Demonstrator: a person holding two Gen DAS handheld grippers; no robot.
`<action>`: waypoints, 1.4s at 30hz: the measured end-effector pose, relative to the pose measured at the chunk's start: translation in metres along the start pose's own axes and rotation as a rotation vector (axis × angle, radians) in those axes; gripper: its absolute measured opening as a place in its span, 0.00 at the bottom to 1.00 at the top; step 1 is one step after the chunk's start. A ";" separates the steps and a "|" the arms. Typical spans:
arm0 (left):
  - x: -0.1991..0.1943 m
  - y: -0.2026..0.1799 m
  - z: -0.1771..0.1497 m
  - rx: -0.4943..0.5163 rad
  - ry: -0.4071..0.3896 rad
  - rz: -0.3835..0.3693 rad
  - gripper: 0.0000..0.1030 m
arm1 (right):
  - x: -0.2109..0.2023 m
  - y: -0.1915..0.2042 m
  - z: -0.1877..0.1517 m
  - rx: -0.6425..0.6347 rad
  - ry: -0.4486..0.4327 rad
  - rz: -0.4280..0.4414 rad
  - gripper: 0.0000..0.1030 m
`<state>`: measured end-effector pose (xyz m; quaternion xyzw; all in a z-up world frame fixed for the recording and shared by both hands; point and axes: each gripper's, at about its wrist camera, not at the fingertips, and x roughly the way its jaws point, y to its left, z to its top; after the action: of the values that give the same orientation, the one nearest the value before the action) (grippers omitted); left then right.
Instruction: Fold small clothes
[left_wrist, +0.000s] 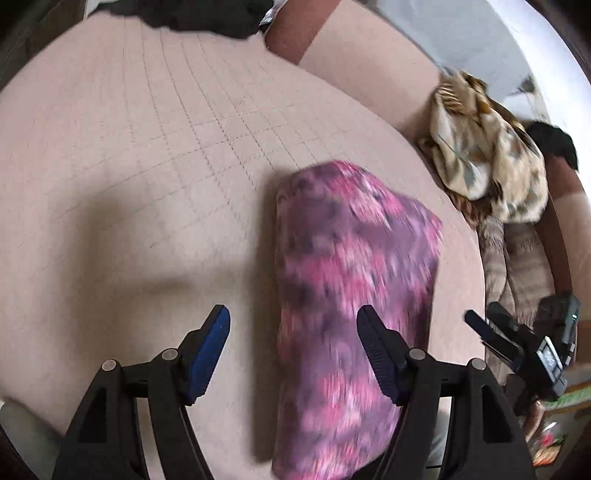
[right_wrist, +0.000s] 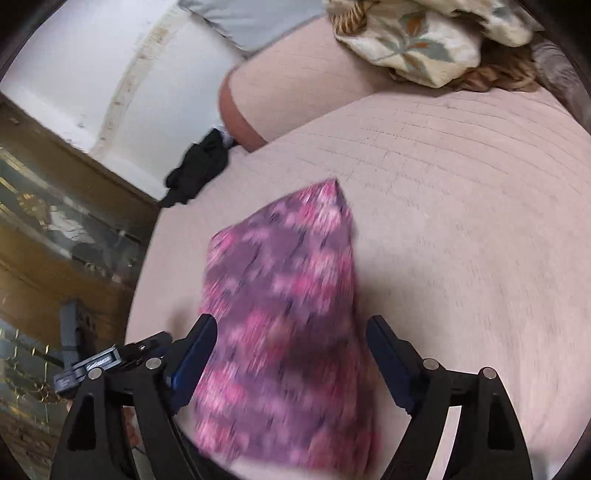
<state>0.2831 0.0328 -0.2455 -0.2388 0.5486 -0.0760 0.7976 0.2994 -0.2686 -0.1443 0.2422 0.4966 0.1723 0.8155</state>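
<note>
A folded pink and purple patterned cloth (left_wrist: 351, 288) lies flat on the pale pink quilted bed cover (left_wrist: 147, 166). My left gripper (left_wrist: 293, 332) is open above the cover, with its right finger over the cloth's near edge and nothing between the pads. The right gripper's body (left_wrist: 524, 343) shows at the far right of the left wrist view. In the right wrist view the same cloth (right_wrist: 284, 306) lies between my spread fingers; my right gripper (right_wrist: 291, 339) is open just above its near part. Both views are blurred by motion.
A cream floral cloth pile (left_wrist: 484, 155) lies at the bed's far right, also in the right wrist view (right_wrist: 417, 40). A black garment (right_wrist: 199, 166) lies at the bed's corner, and also shows in the left wrist view (left_wrist: 199, 14). A wooden glass-fronted cabinet (right_wrist: 55, 229) stands beside the bed.
</note>
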 end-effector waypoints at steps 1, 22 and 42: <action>0.012 0.000 0.012 -0.017 0.015 -0.022 0.68 | 0.010 -0.011 0.013 0.005 0.025 0.007 0.84; 0.070 -0.009 0.118 -0.102 0.032 -0.195 0.33 | 0.141 -0.044 0.111 0.091 0.139 0.172 0.39; 0.014 0.027 -0.079 -0.034 0.037 -0.065 0.18 | 0.044 -0.020 -0.105 0.077 0.096 -0.162 0.10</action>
<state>0.2128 0.0276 -0.2916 -0.2687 0.5563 -0.0970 0.7803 0.2261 -0.2385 -0.2291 0.2238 0.5593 0.0982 0.7921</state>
